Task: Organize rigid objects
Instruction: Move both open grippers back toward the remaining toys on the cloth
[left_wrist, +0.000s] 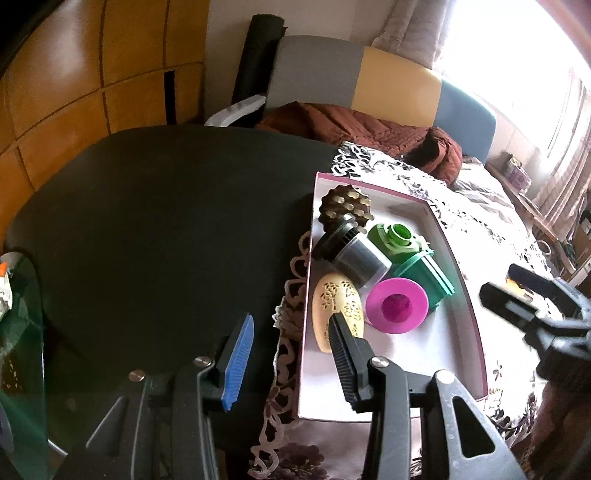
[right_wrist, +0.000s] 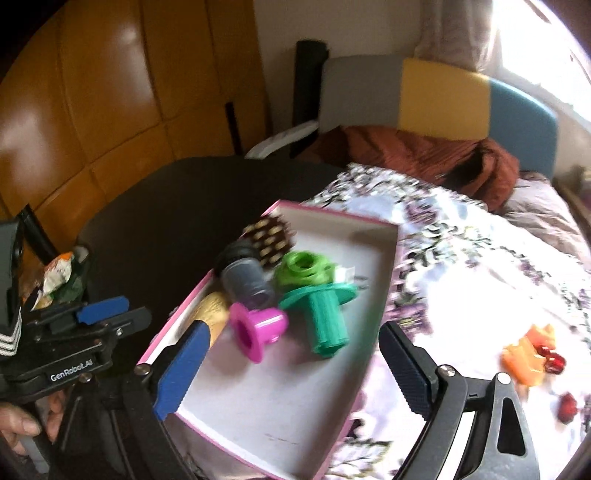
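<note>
the pink-rimmed box (right_wrist: 376, 295) sits on the floral lace cloth (right_wrist: 461, 258) at the edge of the dark counter (left_wrist: 147, 221), and already carries six pieces: a studded brown ball (left_wrist: 343, 206), a black-capped jar (left_wrist: 354, 254) on its side, a light green ring piece (left_wrist: 397, 240), a teal flanged plug (right_wrist: 325, 314), a magenta spool (right_wrist: 258, 328) and a cream carved egg (left_wrist: 336, 310).

the right tongs (right_wrist: 291, 365) stand wide apart with nothing between the pads, hanging over the bare near half of the box. the left tongs (left_wrist: 291, 354) are partly open and also empty, straddling the box's left wall with the black finger just over the egg.

what seems left to gather lies outside the box on the cloth, to the right of the right tongs: an orange piece (right_wrist: 528, 354) with dark red bits (right_wrist: 554, 360) beside it, probably small toys, though motion blur hides their shape. the orange piece's long axis seems to run up and down in the right wrist view. the right hand is clearly the nearer one; the left is well apart, across the box.
</note>
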